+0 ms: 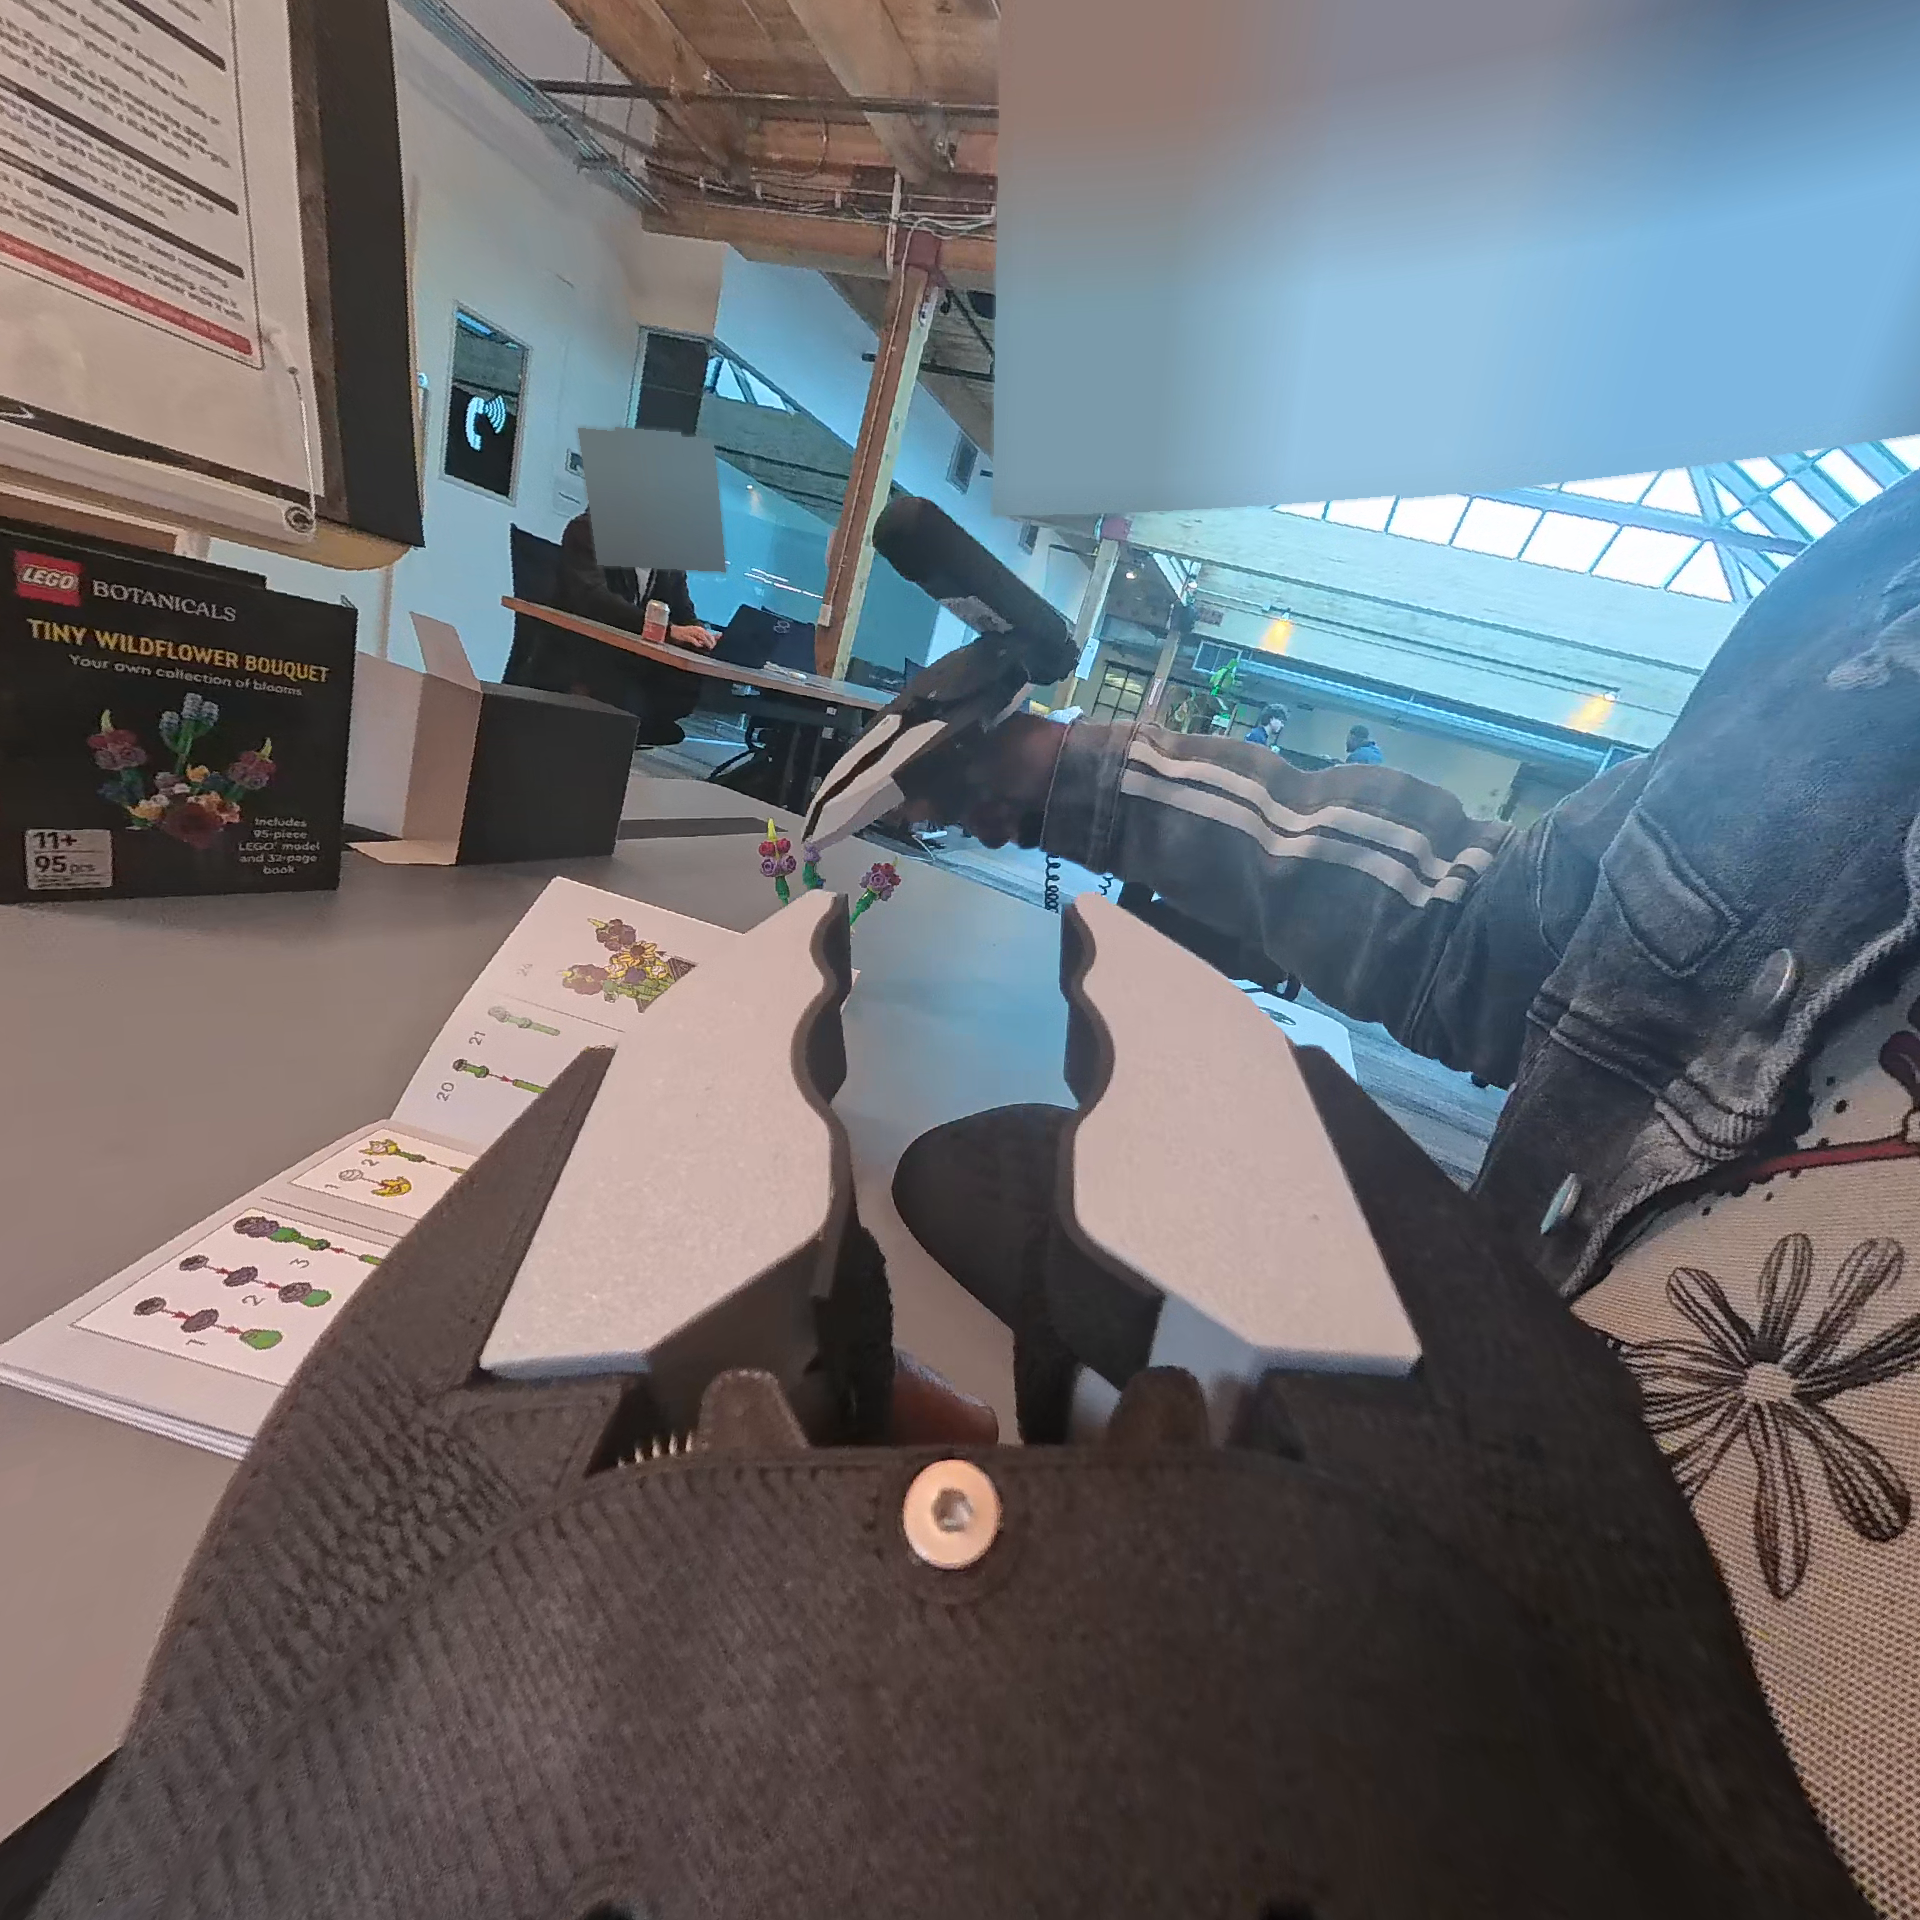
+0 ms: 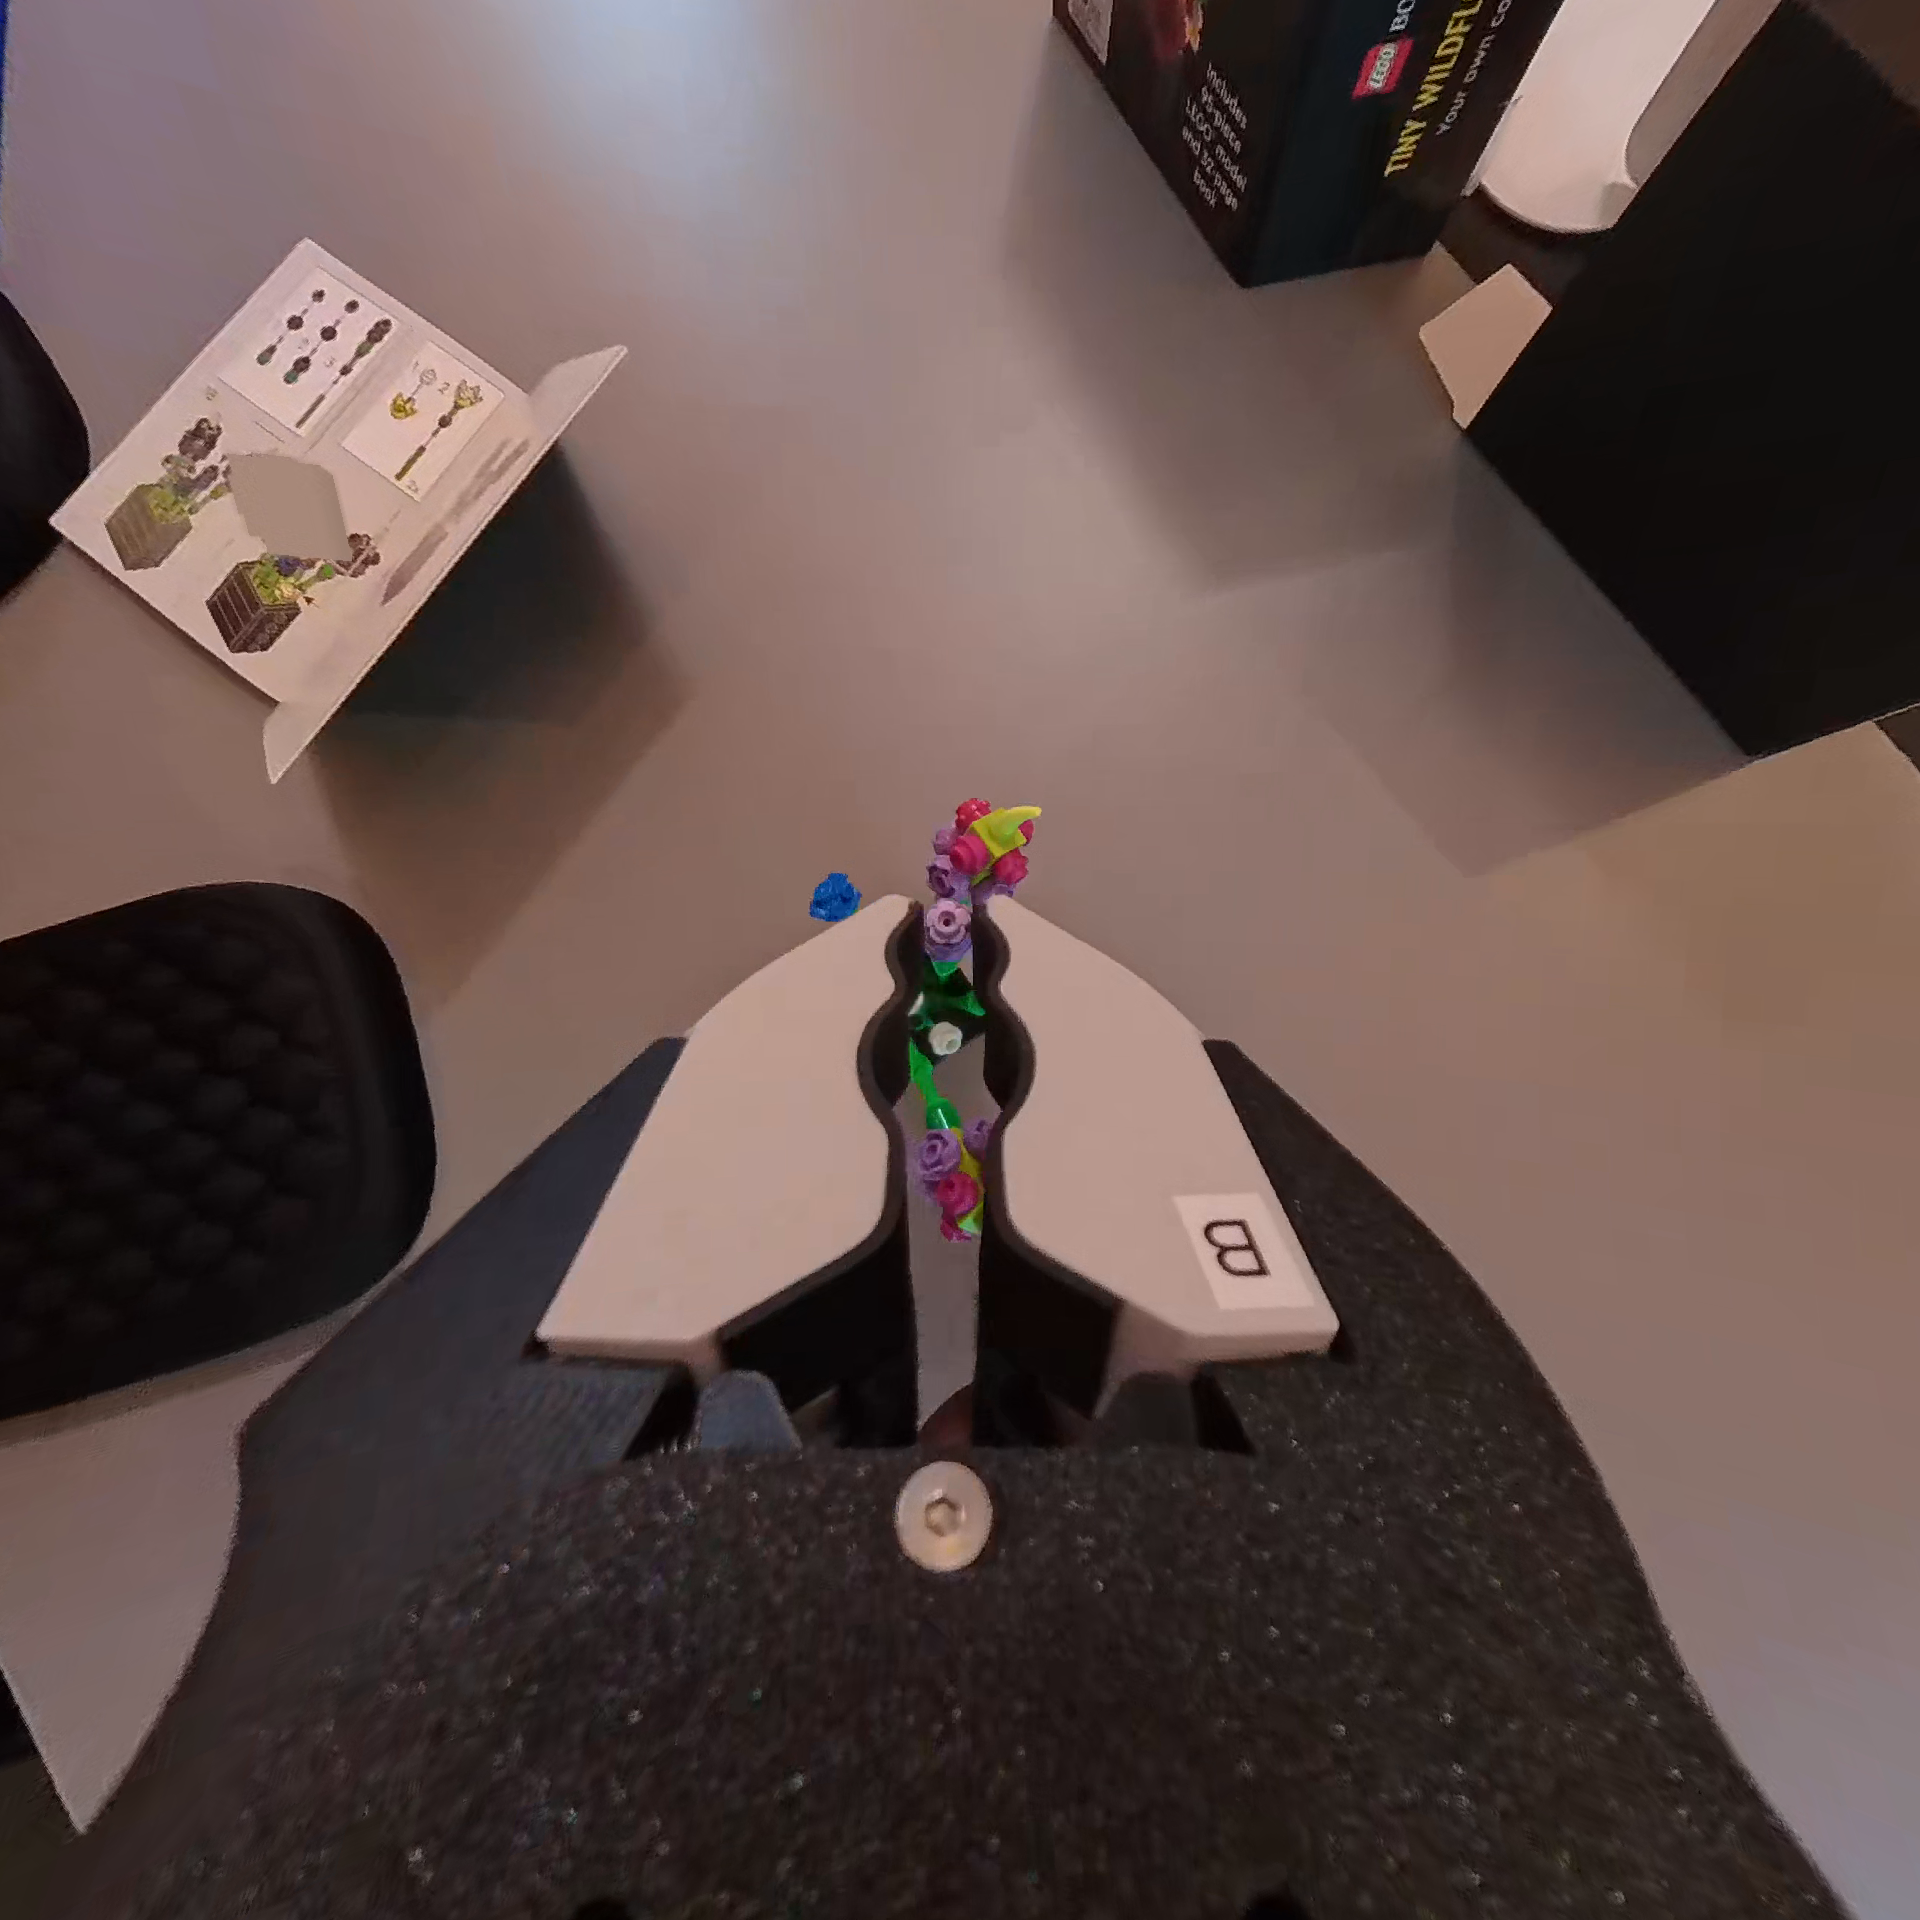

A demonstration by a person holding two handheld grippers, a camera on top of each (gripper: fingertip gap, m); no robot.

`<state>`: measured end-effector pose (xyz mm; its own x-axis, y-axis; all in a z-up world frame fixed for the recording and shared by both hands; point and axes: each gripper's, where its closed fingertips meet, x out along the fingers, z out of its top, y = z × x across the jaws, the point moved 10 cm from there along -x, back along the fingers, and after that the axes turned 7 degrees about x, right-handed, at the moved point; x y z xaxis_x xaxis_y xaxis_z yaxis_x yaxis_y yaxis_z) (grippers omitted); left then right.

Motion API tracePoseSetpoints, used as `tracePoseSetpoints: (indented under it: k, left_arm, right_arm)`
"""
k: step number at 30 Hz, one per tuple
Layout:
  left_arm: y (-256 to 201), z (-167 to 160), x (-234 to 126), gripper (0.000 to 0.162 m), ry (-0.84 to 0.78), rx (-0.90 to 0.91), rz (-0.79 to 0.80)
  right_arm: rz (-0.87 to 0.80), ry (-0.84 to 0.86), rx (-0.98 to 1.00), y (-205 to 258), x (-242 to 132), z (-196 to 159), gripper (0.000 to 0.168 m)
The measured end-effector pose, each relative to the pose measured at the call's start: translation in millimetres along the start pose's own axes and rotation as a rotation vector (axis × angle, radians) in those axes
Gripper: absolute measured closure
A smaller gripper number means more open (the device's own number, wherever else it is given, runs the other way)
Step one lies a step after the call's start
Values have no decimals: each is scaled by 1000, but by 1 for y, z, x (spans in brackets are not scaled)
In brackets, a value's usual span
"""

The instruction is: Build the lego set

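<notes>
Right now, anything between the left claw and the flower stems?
Nothing visible on the bare table between the open left claw and the flower stems. The stems are not free, though: the right claw is closed on one of them. The booklet lies off to the side of the path.

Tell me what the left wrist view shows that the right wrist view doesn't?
Only the left wrist view shows the room: wooden ceiling beams, a seated person at a far desk, and the holder's denim sleeve behind the right gripper.

Only the right wrist view shows a small blue piece on the table and a black chair.

Both show the flower stems, the open instruction booklet and the set's dark box.
</notes>
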<state>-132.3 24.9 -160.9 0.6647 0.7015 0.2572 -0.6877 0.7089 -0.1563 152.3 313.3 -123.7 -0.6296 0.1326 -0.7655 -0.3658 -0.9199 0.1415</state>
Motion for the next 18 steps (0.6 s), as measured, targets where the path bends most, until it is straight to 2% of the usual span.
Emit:
tracePoseSetpoints:
  k: [18]
  left_arm:
    - [0, 0, -1, 124, 1, -1, -3]
  right_arm:
    - [-39, 52, -22, 3, 11, -8, 160]
